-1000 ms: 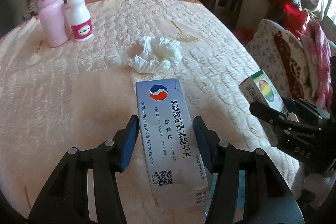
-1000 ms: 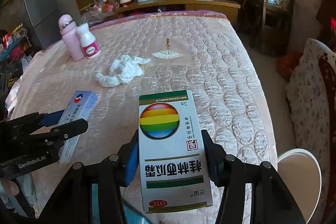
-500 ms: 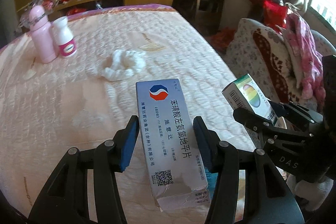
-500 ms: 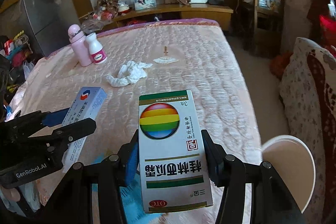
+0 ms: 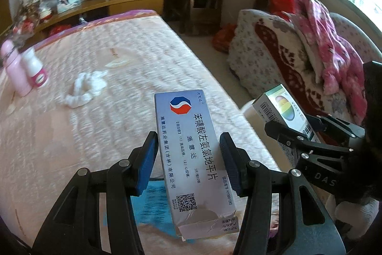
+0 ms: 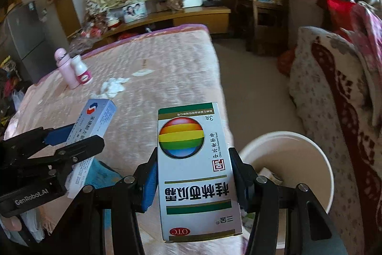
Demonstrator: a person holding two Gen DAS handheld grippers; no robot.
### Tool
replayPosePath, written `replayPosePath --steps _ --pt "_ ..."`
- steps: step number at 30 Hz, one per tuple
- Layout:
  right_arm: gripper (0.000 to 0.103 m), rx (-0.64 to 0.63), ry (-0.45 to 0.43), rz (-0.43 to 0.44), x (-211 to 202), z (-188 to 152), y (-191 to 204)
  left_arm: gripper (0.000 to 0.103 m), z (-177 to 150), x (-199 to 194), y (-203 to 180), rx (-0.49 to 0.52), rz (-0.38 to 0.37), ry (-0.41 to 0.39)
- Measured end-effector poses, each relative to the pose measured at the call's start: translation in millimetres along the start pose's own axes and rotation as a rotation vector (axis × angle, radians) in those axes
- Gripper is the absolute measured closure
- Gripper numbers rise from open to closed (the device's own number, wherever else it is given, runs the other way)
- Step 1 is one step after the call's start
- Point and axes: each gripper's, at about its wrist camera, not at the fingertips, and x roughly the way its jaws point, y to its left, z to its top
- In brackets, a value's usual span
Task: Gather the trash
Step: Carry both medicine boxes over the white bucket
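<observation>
Home bedroom, quilted pink bed [image 5: 100, 44], framed family photo [image 6: 134, 11] on wooden shelf [image 6: 181, 16], floral sofa [image 5: 269, 51]

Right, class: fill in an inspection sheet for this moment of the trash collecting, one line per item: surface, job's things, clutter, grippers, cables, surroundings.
Surface: pink quilted bed cover.
Job's things: blue-logo box; rainbow box; crumpled tissue on the bed; white bin on the floor beside the bed.
Clutter: pink bottle and white bottle, upright.
Grippers: left gripper shut on blue-logo box; right gripper shut on rainbow box.
Cables: nothing seen.
Surroundings: floral sofa, wooden shelf.
</observation>
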Motion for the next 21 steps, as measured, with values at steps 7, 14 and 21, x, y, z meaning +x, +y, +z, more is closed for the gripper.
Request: replayPosePath --steps 7,14,21 --pt "0.051 0.068 0.006 -0.048 -11.4 -14.6 -47.4 0.052 5.6 17.1 -46.1 0.072 -0.046 0.029" --pt "0.051 0.132 0.025 -0.092 -14.8 -32.9 -88.2 0.052 9.5 42.9 -86.3 0.123 -0.094 0.082" --pt "0.051 0.190 0.052 -0.115 -9.2 -47.4 -119.9 0.052 10.5 64.9 -115.3 0.149 -0.120 0.117"
